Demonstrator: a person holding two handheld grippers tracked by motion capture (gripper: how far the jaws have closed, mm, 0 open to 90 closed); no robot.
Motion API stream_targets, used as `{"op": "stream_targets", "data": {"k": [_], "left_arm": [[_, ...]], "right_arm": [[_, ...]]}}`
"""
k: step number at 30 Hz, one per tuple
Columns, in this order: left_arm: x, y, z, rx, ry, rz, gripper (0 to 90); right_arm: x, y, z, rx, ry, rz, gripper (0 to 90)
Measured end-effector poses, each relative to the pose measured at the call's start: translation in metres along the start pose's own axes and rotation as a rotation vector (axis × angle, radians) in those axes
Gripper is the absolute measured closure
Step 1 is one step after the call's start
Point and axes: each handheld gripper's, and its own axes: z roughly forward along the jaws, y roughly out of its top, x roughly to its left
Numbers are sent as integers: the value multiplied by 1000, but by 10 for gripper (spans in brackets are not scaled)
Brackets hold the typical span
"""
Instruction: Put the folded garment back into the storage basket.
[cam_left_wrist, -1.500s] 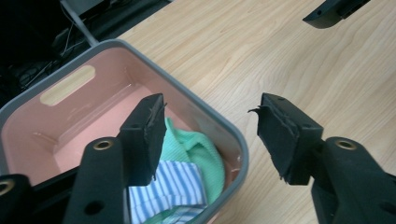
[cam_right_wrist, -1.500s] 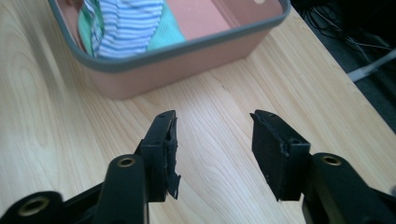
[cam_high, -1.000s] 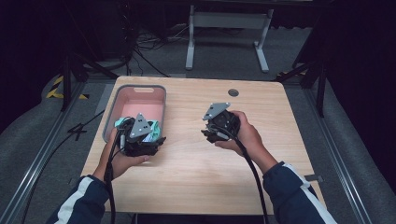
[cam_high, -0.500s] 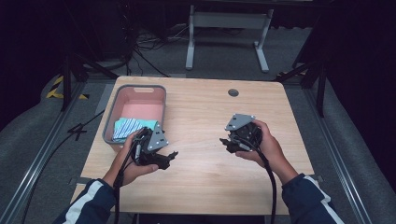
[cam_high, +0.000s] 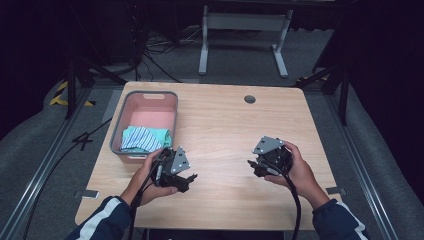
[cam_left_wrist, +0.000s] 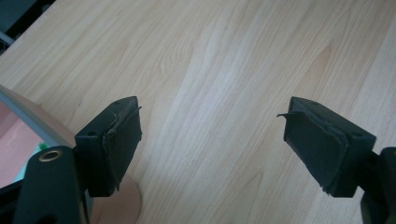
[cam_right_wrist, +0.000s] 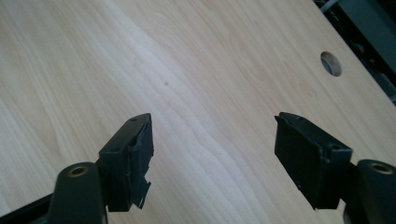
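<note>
A striped teal and white cloth (cam_high: 145, 139) lies bunched in the near end of a pink bin with a grey rim (cam_high: 118, 125) at the table's left. My left gripper (cam_high: 191, 178) sits just in front of the bin's near right corner, low over bare wood. Its jaws have just been opening and stand open with nothing between them (cam_left_wrist: 210, 121). The bin's rim (cam_left_wrist: 28, 112) curves past its left jaw. My right gripper (cam_high: 252, 165) is low over the table's right half. Its jaws have just been opening too and are open and empty (cam_right_wrist: 212, 126).
A round cable hole (cam_high: 249, 99) is in the table's far right part, also in the right gripper view (cam_right_wrist: 330, 63). Bare wood (cam_high: 220, 130) lies between the two grippers. A grey stand (cam_high: 240, 30) and cables are on the floor beyond the table.
My left gripper has come off the bin toward the near edge, leaving the cloth inside. My right gripper has moved right and nearer. Both pairs of jaws stand wider.
</note>
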Motion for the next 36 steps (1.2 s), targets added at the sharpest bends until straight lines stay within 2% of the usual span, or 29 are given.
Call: {"op": "stream_targets", "data": {"k": [4, 6, 9, 13, 15, 18, 20, 21, 25, 27, 29, 30, 32, 33, 34, 36], "left_arm": [[-5, -6, 8, 20, -24, 6, 194], [-6, -10, 12, 42, -35, 17, 194], [-10, -16, 18, 48, -54, 26, 200], [-15, -23, 28, 63, -84, 28, 193], [-17, -25, 30, 64, -85, 31, 189], [-18, -29, 34, 54, -107, 22, 184], [-19, -31, 35, 47, -114, 12, 181], [-19, -34, 36, 39, -131, -2, 181], [-21, -41, 40, 62, -155, -25, 173], [-22, -45, 43, 74, -163, -23, 169], [-21, -49, 45, 60, -191, -62, 156], [-20, -50, 46, 59, -198, -87, 155], [-18, -53, 47, 46, -225, -109, 156], [-17, -58, 48, 12, -256, -115, 156], [-17, -58, 48, 12, -256, -115, 147], [-15, -63, 50, -19, -264, -122, 129]], "right_arm": [[5, -13, 2, 16, 13, -3, 281], [7, -20, 3, 21, 22, 9, 281], [9, -30, 4, 23, 33, 20, 280], [10, -45, 7, 22, 54, 52, 270], [9, -55, 9, 22, 63, 71, 261], [8, -69, 10, 11, 79, 105, 253], [8, -73, 10, 5, 87, 114, 253], [8, -80, 11, 9, 91, 128, 248], [5, -101, 12, -16, 119, 198, 235], [3, -109, 12, -41, 127, 255, 234], [2, -116, 12, -57, 138, 289, 225], [2, -118, 13, -56, 138, 287, 221], [2, -122, 14, -56, 143, 295, 217], [2, -126, 15, -57, 144, 304, 213], [2, -126, 15, -57, 144, 304, 213], [2, -130, 16, -64, 154, 311, 211]]}}
